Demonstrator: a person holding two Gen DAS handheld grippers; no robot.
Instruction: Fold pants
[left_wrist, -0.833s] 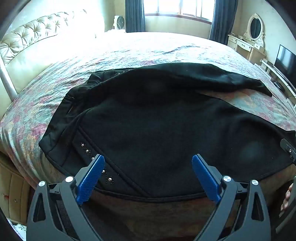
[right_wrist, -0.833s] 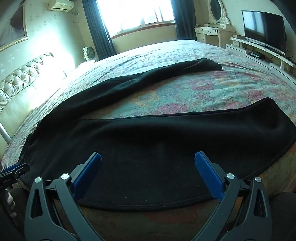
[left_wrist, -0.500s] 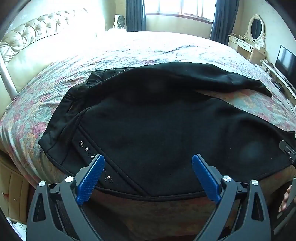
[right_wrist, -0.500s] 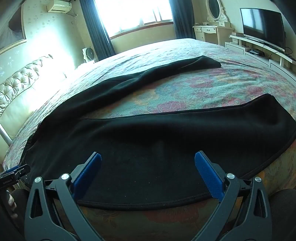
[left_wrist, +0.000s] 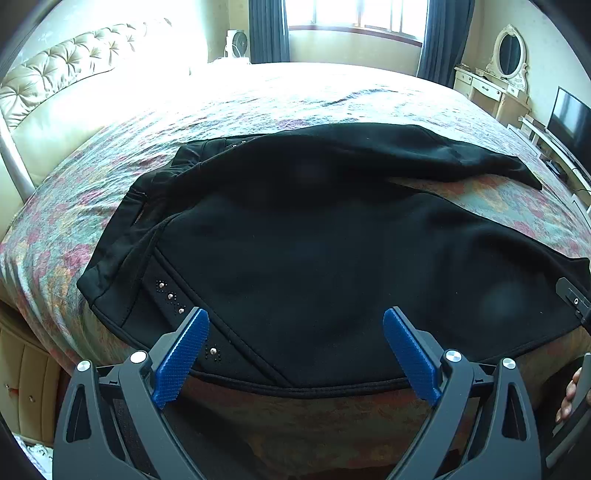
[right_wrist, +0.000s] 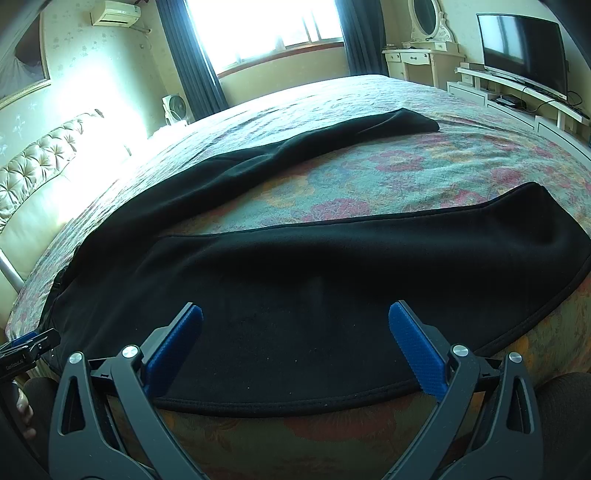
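Note:
Black pants (left_wrist: 314, 251) lie spread on a floral bedspread (left_wrist: 258, 107), waistband to the left with small studs near the hip. The two legs run apart to the right: the near leg (right_wrist: 351, 280) along the bed's front edge, the far leg (right_wrist: 295, 155) angled away. My left gripper (left_wrist: 295, 349) is open and empty, just above the near hem by the hip. My right gripper (right_wrist: 295, 345) is open and empty over the near leg's front edge. Each gripper's tip shows at the edge of the other's view.
A tufted cream headboard (left_wrist: 55, 85) stands at the left. A window with dark curtains (right_wrist: 258, 33) is at the far side. A dressing table with an oval mirror (left_wrist: 506, 74) and a TV (right_wrist: 524, 51) on a low unit stand at the right.
Both grippers have shifted only slightly; the pants appear a touch lower and nearer in the views. Both stay open and the pants have not moved.

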